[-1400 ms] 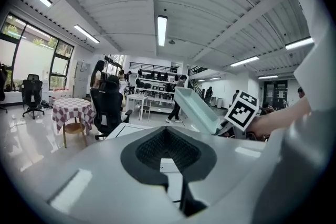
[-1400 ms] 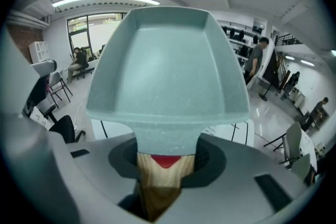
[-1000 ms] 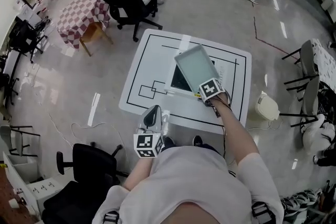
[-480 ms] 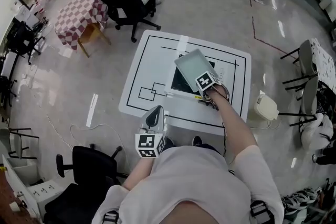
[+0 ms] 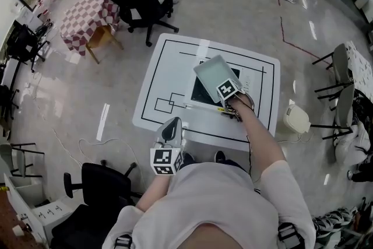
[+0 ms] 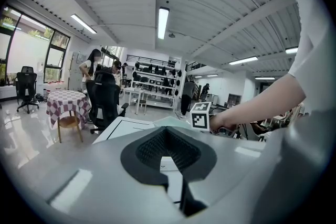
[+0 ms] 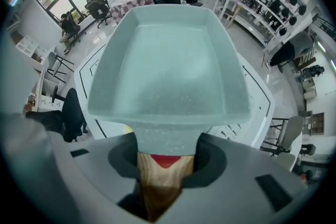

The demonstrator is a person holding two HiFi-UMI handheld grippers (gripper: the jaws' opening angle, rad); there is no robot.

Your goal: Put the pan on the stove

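Observation:
A pale green square pan hangs tilted over the white stove with black glass top, which sits on the white table. My right gripper is shut on the pan's wooden handle; in the right gripper view the pan's bowl fills the picture and hides most of the stove. I cannot tell whether the pan touches the stove. My left gripper is held low by my body at the table's near edge, its jaws together with nothing in them.
Black lines mark the tabletop. A black office chair stands at my left, another beyond the table beside a checkered table. A white bin and folding chairs are on the right. People stand far off.
My right gripper has carried the pan a little farther away from me over the stove, then nearly stopped. The left gripper has not moved.

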